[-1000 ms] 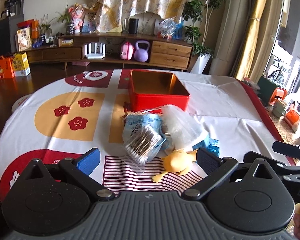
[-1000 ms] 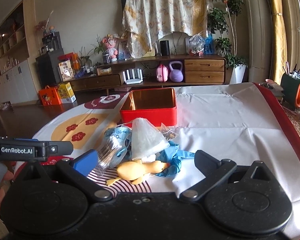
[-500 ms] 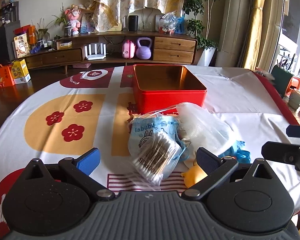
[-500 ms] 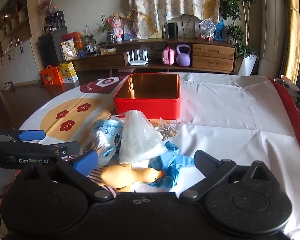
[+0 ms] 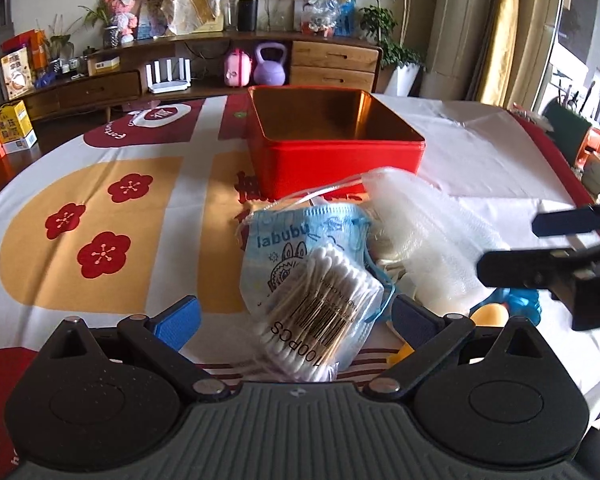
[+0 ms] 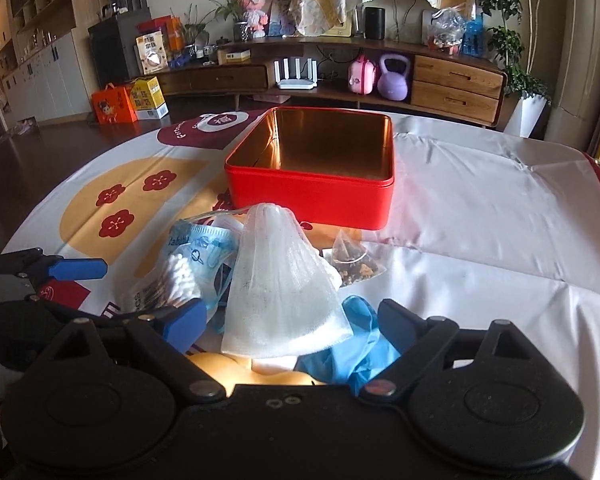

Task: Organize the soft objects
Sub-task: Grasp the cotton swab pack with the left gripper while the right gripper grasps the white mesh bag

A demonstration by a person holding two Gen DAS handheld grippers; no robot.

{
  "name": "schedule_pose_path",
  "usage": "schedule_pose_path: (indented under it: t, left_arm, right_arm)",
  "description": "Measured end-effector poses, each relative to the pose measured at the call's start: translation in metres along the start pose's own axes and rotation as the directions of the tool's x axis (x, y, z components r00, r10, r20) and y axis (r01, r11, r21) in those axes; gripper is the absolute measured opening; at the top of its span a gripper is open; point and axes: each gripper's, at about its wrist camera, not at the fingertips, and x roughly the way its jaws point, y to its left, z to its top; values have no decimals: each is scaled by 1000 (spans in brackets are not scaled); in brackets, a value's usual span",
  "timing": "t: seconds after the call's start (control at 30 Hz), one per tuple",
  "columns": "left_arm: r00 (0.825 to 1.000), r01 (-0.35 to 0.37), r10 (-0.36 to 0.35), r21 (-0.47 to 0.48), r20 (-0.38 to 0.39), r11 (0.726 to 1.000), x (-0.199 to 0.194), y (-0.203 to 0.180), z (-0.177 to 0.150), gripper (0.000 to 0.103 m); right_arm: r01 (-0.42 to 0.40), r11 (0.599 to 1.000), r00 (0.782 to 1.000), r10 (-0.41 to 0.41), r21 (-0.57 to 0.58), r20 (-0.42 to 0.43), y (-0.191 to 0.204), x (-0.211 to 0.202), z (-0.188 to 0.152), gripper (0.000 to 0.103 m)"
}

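A pile of soft things lies in front of an open red tin (image 5: pixel 332 160) (image 6: pixel 312 196). My left gripper (image 5: pixel 296 320) is open, its fingers on either side of a clear pack of cotton swabs (image 5: pixel 320 312) without touching it. The pack rests on a blue "labubu" mask (image 5: pixel 296 240). My right gripper (image 6: pixel 292 320) has its jaws closing around a white mesh bag (image 6: pixel 280 292), and the pads are still clear of it. Under that bag lie a yellow rubber duck (image 6: pixel 228 368) and a blue glove (image 6: pixel 360 340).
A small clear tea sachet (image 6: pixel 352 260) lies right of the mesh bag. The patterned cloth covers the round table (image 5: pixel 100 208). The right gripper's fingers (image 5: pixel 560 248) reach in at the right of the left wrist view. A sideboard stands behind the table.
Both grippers have come forward and down over the pile, so the swab pack and the mesh bag now sit between their fingers. The right fingers stand slightly closer together.
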Motion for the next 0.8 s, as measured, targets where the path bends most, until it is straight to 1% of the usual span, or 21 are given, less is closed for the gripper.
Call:
schedule_pose_path:
  t: [0.07, 0.17, 0.3, 0.37, 0.4, 0.43, 0.5, 0.57, 0.6, 0.67, 0.73, 0.8]
  left_arm:
    - [1000, 9, -9, 3, -12, 1000, 4, 1, 0, 97]
    - [1000, 18, -18, 1, -21, 1000, 10, 2, -1, 93]
    - [999, 33, -33, 7, -24, 999, 14, 3, -3, 92]
    - [999, 43, -43, 4, -31, 999, 16, 4, -3, 76]
    - [998, 50, -50, 1, -35, 999, 16, 5, -3, 73]
    - [998, 51, -51, 1, -35, 999, 17, 5, -3, 70]
    - [998, 51, -51, 0, -31, 999, 16, 5, -4, 68]
    - [998, 54, -55, -5, -31, 999, 15, 6, -4, 60]
    - [998, 56, -56, -10, -31, 998, 14, 6, -3, 58]
    - [998, 57, -57, -15, -32, 998, 13, 7, -3, 52]
    - [998, 52, -52, -11, -34, 999, 12, 6, -4, 50]
    - [998, 57, -57, -19, -31, 998, 10, 6, -3, 48]
  right_arm:
    - [4, 1000, 1000, -4, -6, -10, 0, 6, 1, 86]
    - [1, 1000, 1000, -1, -15, -22, 2, 12, 1, 82]
    - [11, 999, 999, -12, -35, -31, 4, 17, -1, 77]
    - [12, 999, 999, -13, -38, -36, 4, 18, -3, 74]
    - [12, 999, 999, -13, -38, -37, 4, 18, -3, 72]
    - [13, 999, 999, -15, -38, -39, 4, 19, -3, 70]
    - [14, 999, 999, -16, -37, -38, 3, 18, -4, 64]
    - [19, 999, 999, -20, -42, -36, 3, 18, -5, 60]
    - [22, 999, 999, -24, -45, -35, 4, 17, -5, 56]
    - [26, 999, 999, -28, -46, -31, 4, 16, -6, 53]
    - [32, 999, 999, -33, -45, -25, 4, 14, -7, 50]
    - [30, 998, 999, -31, -46, -14, 4, 11, -7, 43]
